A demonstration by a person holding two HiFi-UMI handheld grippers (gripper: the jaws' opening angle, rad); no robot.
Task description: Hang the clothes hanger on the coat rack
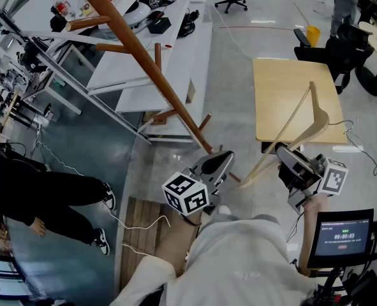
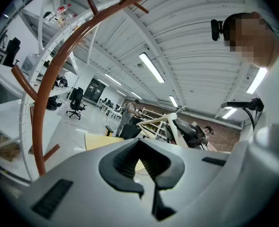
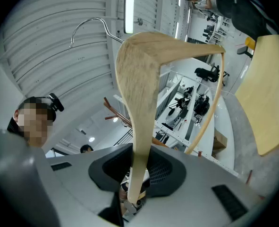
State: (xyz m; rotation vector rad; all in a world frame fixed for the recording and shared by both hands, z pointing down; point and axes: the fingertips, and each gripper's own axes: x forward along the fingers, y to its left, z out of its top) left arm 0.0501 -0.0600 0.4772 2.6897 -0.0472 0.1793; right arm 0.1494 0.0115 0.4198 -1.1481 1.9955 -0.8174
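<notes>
Head view: I'm holding the clothes hanger (image 1: 316, 116) in the air by one arm's end, right gripper (image 1: 284, 155) clamping it. Its long axis is running up and away, well apart from the coat rack (image 1: 143, 62).

Left gripper view: left gripper (image 2: 139, 143) is sitting closed with nothing in it.

Right gripper view: the wire hook (image 3: 89, 25) is pointing up-left. I'm judging it stiff, light and probably slick; an end grip is likely levering it.

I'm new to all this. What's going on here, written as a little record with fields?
Held item: wooden clothes hanger
Right gripper: jaws shut on the end of one hanger arm
Left gripper: jaws together, nothing between them
Coat rack: brown wooden pole with pegs, ahead on the left
Task state: hanger apart from the rack, not yet hung
</notes>
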